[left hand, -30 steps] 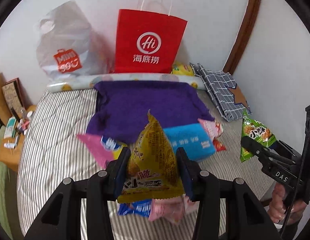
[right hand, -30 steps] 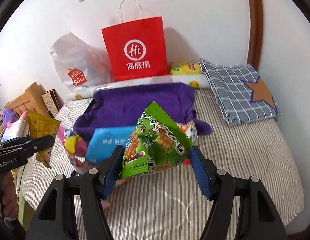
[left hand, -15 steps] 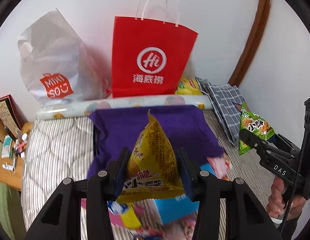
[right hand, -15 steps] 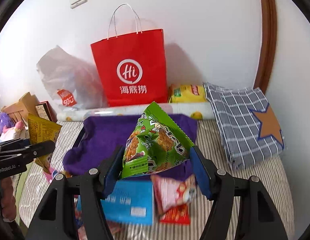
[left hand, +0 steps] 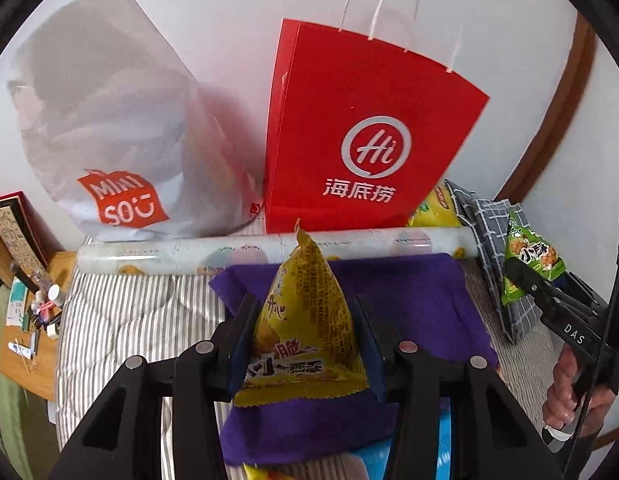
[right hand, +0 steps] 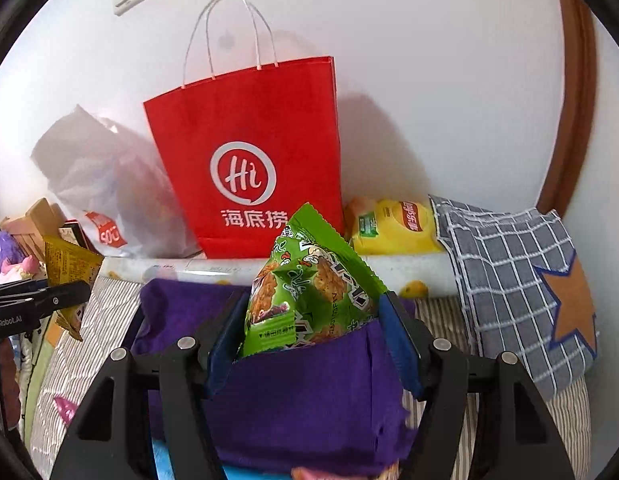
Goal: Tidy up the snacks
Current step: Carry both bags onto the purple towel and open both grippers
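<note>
- Far left there's a white plastic bag with an orange logo, leaning on the wall at the head of the striped bed.
- Left claw is clamped on a yellow snack packet, pads pressing both sides. The packet stands upright like a little pyramid, held in the air over a purple cloth spread on the bed.
- Right behind that, a red paper bag with white handles stands against the wall, touching the white bag's side. A long patterned roll lies along the bed in front of both bags.
- Right claw is squeezing a green snack packet, tilted, also up above the purple cloth and in front of the red bag. From the left camera you can see that same claw off at the right edge with the green packet poking up.
- Just right of the red bag, a yellow chip bag sits behind the roll.
- Far right, a grey checked cloth with an orange star patch is folded on the bed by the wall.
- A blue packet peeks out under the purple cloth's near edge.
</note>
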The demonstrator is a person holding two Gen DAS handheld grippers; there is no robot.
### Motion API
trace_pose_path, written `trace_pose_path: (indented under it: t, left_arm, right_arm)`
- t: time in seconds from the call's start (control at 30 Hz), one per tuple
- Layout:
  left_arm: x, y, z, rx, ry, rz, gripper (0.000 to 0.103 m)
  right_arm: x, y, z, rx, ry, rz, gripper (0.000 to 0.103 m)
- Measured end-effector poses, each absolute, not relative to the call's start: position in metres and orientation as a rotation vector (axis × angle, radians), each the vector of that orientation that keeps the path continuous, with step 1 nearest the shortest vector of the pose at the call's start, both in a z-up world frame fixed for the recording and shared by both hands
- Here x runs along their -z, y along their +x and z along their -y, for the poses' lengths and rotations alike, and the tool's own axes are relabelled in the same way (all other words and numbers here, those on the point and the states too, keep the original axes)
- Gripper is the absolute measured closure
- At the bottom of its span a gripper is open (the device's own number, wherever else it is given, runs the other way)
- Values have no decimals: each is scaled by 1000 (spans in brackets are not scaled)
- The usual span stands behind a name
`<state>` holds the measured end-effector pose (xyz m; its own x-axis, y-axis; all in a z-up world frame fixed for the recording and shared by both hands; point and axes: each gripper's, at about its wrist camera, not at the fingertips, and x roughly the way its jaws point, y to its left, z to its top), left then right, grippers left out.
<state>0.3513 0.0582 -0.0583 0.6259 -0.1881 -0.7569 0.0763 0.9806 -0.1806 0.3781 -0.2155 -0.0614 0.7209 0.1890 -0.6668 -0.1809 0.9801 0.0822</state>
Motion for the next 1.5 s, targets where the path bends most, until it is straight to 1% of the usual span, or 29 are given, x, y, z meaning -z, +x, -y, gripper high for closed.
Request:
trace_pose_path:
  t: [0.17, 0.33, 0.53, 0.73, 1.07, 1.13, 1.2, 1.37, 1.5]
  left_arm:
    - [82, 383, -56, 162, -143, -927, 58]
    - [115, 406, -53, 174, -151, -994, 58]
    - [149, 421, -47, 183, -151, -1063, 58]
    - [169, 428, -44, 189, -156, -1119, 58]
    - [173, 431, -38, 196, -138, -1144, 58]
    - [173, 430, -37, 195, -136, -1145, 56]
    - [172, 430, -37, 192, -136, -1148, 53]
    - [164, 424, -39, 188, -144, -1139, 39]
    - [151, 415, -39, 189, -155, -1111, 36]
  right_arm:
    - [83, 401, 211, -206, 10, -782, 37]
    - [123, 418, 211, -201, 7, -865, 37]
    - [157, 431, 210, -194, 10, -947, 37]
    - [176, 438, 205, -191, -7, -1008, 37]
    - [179, 440, 199, -194, -16, -1021, 37]
    - [177, 439, 198, -203, -25, -1020, 36]
    - [174, 439, 201, -205, -28, -1020, 31]
    - [160, 428, 207, -201, -13, -1009, 30]
    - [142, 411, 218, -160, -3, -959, 30]
